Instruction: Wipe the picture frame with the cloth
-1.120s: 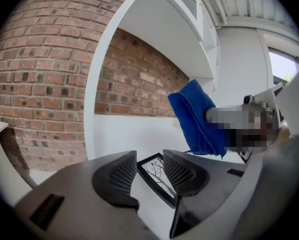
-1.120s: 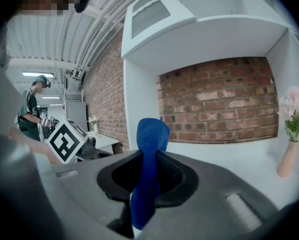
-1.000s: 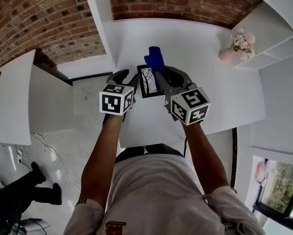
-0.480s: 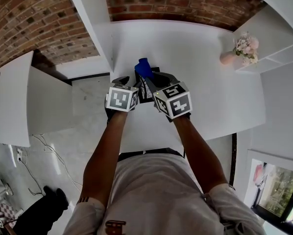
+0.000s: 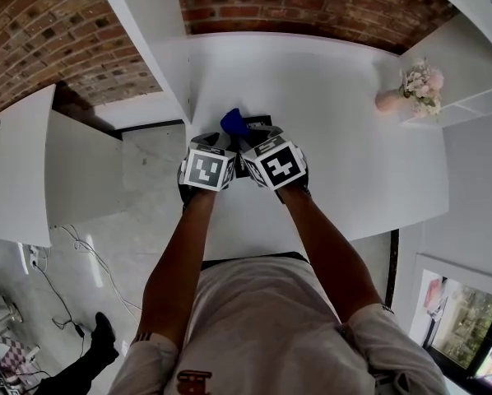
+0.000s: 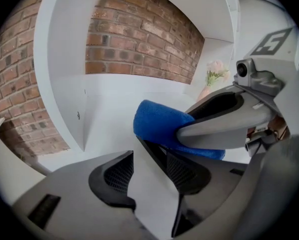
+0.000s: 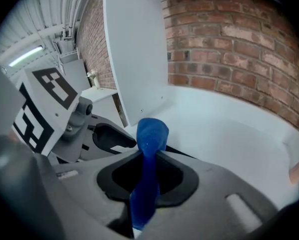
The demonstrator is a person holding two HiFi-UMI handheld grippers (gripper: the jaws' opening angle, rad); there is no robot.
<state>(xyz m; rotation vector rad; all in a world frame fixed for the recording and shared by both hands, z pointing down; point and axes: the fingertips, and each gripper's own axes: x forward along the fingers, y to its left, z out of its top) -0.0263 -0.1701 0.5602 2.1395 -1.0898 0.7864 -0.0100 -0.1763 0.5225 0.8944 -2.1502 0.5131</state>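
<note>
While left gripper has its jaws spread wide around the black-edged rectangular picture frame without pinching it, the frame looks loose, low over the white tabletop. Right gripper, just beside, is clamped on the rolled blue cloth at the frame's top. Risk: wiping pressure likely tips or skids the unheld frame, and the crowded grippers may collide.
</note>
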